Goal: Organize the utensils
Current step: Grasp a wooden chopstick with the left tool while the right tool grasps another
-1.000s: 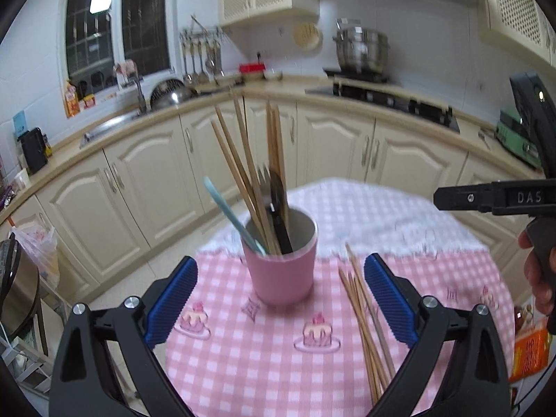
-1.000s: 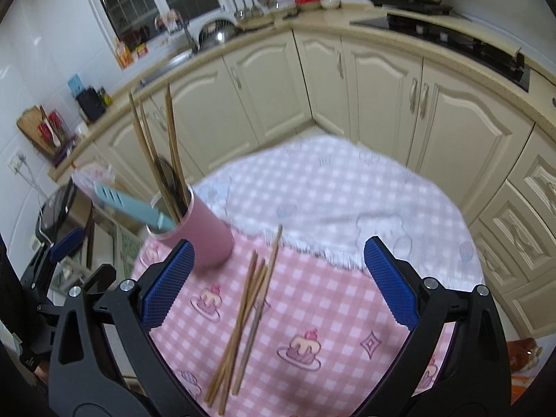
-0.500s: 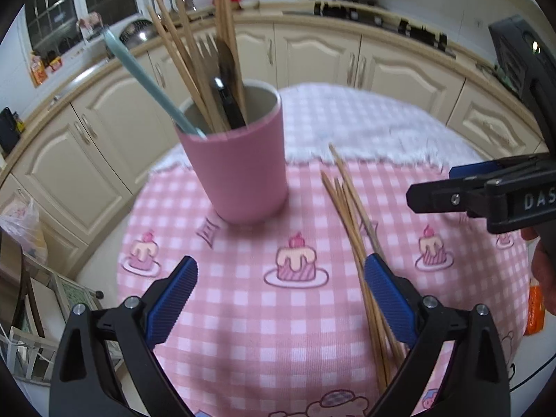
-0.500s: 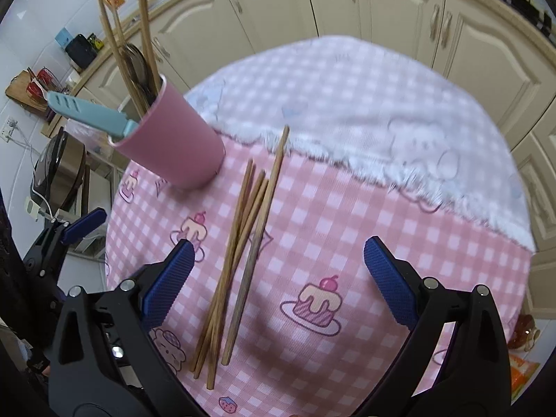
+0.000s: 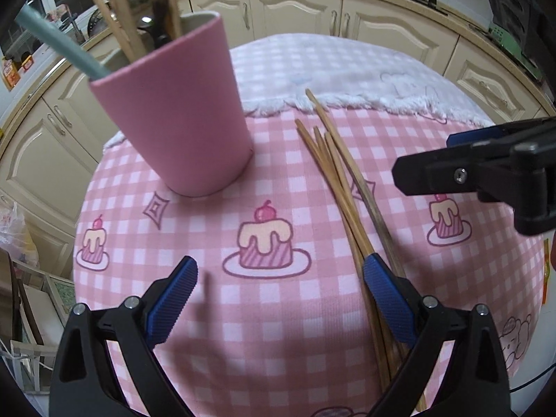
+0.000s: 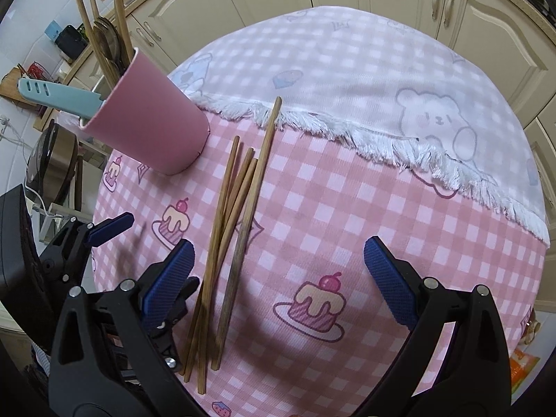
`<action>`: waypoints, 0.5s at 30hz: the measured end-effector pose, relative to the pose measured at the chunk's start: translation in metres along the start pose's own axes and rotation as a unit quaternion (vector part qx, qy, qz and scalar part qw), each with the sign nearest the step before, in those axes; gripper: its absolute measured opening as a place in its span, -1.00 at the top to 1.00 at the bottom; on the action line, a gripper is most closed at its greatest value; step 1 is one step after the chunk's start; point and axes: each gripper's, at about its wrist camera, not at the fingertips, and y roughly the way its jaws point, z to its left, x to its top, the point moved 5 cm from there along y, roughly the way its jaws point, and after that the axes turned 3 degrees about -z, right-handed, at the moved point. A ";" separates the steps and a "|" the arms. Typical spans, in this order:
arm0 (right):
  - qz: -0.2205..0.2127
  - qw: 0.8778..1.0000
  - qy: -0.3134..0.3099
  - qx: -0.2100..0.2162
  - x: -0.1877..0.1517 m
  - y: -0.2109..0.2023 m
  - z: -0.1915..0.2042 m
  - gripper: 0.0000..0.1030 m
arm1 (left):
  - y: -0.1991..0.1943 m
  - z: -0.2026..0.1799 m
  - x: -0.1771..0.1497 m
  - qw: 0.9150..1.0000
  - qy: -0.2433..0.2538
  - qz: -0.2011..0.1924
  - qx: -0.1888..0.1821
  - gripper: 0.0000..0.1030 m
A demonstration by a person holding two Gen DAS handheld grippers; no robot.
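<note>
Loose chopsticks (image 6: 232, 229) lie in a bundle on the pink checked tablecloth (image 6: 347, 208), just right of the pink cup (image 5: 180, 111) w/ more utensils inside. Left gripper (image 5: 278, 299) fingers spread wide, its right finger over, maybe touching, the bundle. Right gripper (image 6: 278, 278) also spread, empty, above the sticks.

- A round table (image 6: 399, 208) is covered by a pink checked cloth.
- A pink cup (image 6: 153, 132) is stood on it.
- Loose wooden chopsticks (image 6: 236, 208) are laid just beside the cup.
</note>
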 end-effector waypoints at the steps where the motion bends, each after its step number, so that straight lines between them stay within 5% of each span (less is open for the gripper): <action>1: 0.001 1.000 0.000 0.000 0.000 0.001 0.000 -0.87 | 0.003 -0.001 0.000 1.000 0.002 0.003 0.001 -0.84; 15: 0.014 1.000 0.004 -0.017 0.000 0.007 -0.009 -0.87 | 0.015 0.004 0.006 1.000 -0.015 -0.003 -0.025 -0.86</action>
